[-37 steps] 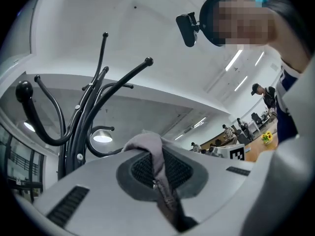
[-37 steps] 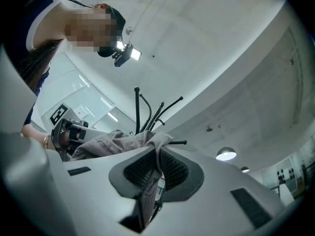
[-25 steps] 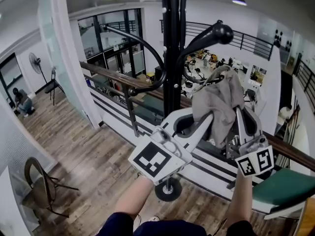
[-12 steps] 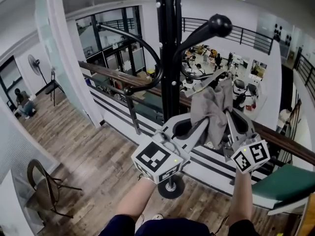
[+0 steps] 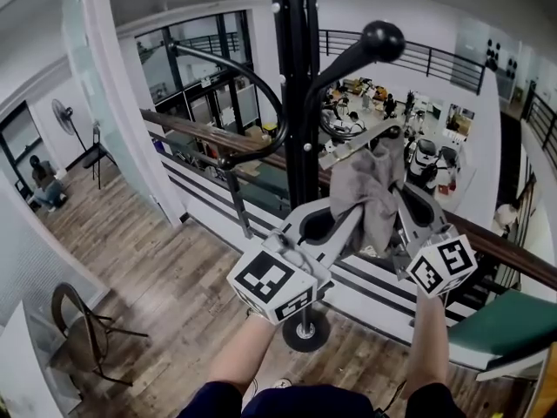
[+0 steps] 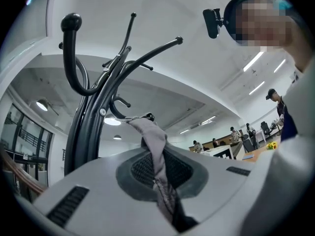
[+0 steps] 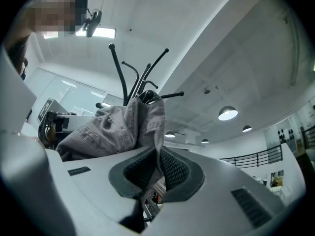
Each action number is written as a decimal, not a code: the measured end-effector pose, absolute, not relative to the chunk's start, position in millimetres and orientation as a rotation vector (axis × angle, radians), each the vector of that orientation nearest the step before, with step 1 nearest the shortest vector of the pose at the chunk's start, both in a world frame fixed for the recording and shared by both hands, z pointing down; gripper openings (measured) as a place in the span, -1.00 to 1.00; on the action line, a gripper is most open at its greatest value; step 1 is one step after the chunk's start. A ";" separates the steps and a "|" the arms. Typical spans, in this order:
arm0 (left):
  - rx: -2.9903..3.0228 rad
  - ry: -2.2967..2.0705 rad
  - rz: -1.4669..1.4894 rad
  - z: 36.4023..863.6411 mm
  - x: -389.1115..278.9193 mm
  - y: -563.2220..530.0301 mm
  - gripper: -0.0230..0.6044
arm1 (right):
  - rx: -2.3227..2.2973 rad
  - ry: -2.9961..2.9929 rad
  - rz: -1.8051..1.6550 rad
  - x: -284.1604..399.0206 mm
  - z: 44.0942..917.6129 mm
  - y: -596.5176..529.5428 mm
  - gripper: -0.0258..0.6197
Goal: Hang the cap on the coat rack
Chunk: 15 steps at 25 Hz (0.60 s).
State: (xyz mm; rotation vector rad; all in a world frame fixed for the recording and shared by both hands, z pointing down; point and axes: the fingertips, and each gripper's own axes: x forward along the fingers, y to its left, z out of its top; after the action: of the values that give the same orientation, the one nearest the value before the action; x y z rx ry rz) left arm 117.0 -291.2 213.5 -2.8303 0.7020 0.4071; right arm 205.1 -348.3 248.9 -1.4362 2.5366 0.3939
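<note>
Grey cap [image 5: 365, 181] is pinched by upward-tilted left tool [image 5: 346, 220] and right tool [image 5: 399, 207].

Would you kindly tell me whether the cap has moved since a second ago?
Yes. The cap has come down: in the head view, the gap between its top and the ball-tipped hook above it is wider than before.

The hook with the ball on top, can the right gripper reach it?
Probably yes. The hook is above the right gripper with open air between, though its jaws are clamped on the cap.
</note>
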 end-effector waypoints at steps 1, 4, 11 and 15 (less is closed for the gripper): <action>-2.830 0.702 0.411 212.6 115.7 -291.0 -0.87 | -1.426 2.547 0.391 203.6 247.8 -349.6 -0.78; -2.839 0.730 0.427 211.8 108.2 -295.2 -0.87 | -1.406 2.592 0.410 194.3 245.5 -353.9 -0.79; -2.840 0.835 0.395 228.0 92.3 -307.3 -0.87 | -1.398 2.681 0.387 172.2 263.8 -368.4 -0.79; -2.849 0.872 0.336 246.7 90.5 -309.8 -0.87 | -1.412 2.739 0.321 165.7 286.0 -373.3 -0.78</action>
State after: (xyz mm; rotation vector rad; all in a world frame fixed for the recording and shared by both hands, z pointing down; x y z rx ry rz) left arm 90.5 -309.8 246.7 -2.8489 0.8724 0.3360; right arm 165.7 -373.3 286.0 -1.4116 2.7393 0.3215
